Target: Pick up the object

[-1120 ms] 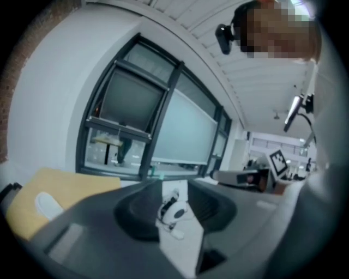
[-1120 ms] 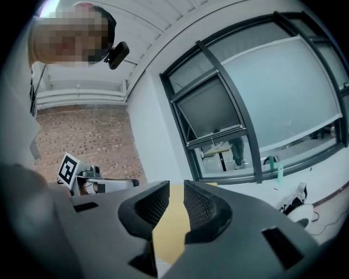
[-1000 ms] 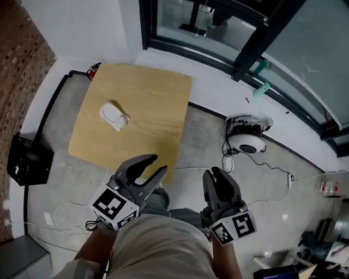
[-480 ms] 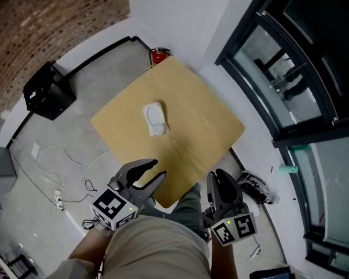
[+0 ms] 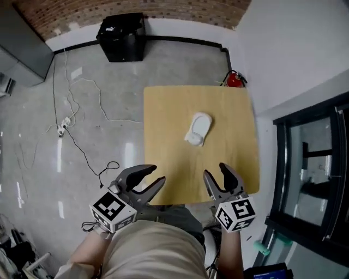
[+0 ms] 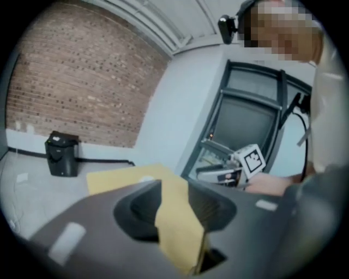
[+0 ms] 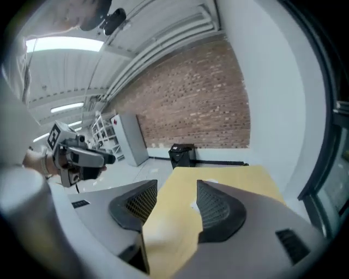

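Hovering near the tabletop's [image 5: 163, 136] front edge: left gripper [image 5: 157, 174] jaws narrowly apart, empty; right gripper [image 5: 216, 170] jaws opening, empty. White object [image 5: 197, 129] lies mid-tabletop, well apart from both. Risk: a low, flat reach likely shoves it away instead of straddling it.

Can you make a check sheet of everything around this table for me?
Surface: square light wooden table, level.
Job's things: white lumpy object near the table's middle, untouched.
Clutter: nothing seen.
Tools: left tool jaws apart, empty; right tool jaws opening, empty; both short of the object.
Cables: thin cables across the grey floor.
Surroundings: black box by the brick wall; red fire extinguisher beside the table's far corner.
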The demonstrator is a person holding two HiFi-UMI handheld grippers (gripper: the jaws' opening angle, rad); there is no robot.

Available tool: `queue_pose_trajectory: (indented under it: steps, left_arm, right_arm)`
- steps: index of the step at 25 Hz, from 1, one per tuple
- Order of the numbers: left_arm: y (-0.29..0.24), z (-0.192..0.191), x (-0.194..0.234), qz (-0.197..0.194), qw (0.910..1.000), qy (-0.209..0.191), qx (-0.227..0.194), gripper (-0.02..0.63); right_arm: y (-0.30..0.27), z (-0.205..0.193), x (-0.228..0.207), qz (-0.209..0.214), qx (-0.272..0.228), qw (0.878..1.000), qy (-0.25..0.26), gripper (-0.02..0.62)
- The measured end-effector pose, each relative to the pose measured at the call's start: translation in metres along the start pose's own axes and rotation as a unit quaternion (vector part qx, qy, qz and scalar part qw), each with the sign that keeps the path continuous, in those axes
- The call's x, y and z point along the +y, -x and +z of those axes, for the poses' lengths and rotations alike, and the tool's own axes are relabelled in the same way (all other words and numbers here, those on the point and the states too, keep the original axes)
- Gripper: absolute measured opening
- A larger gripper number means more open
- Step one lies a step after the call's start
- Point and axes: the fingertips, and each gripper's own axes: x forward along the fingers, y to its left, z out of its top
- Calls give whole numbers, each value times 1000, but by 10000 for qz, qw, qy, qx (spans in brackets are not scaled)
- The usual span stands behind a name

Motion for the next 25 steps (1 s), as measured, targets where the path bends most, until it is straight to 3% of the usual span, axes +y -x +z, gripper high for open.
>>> queue_pose_trajectory:
  steps: [3,7,12,15,18,25]
  left_arm:
    - [30,-9,14,233,9991,262,-248,135]
    - [52,-26,34,507,9964,528,-420,135]
    - [60,-37,43,1288,9850,968,-625,135]
    - [71,-39,46,1762,9741,1181,-789,135]
    - [85,-48,43,2090,9642,1363,-899,135]
    - [127,-69,36,2754,9431,1588,-980,135]
  right_arm:
    - [-36,-14,9,63,854,9922,905,224]
    - [-97,-39,9,158,1761,9658,1898,244]
    - [-167,-80,-9,455,2769,9097,3060,258]
    - [-198,-97,-18,400,3155,8745,3662,261]
    - [-218,-111,-33,281,3437,8533,3911,261]
    - [-247,-149,-33,565,4054,8274,3845,261]
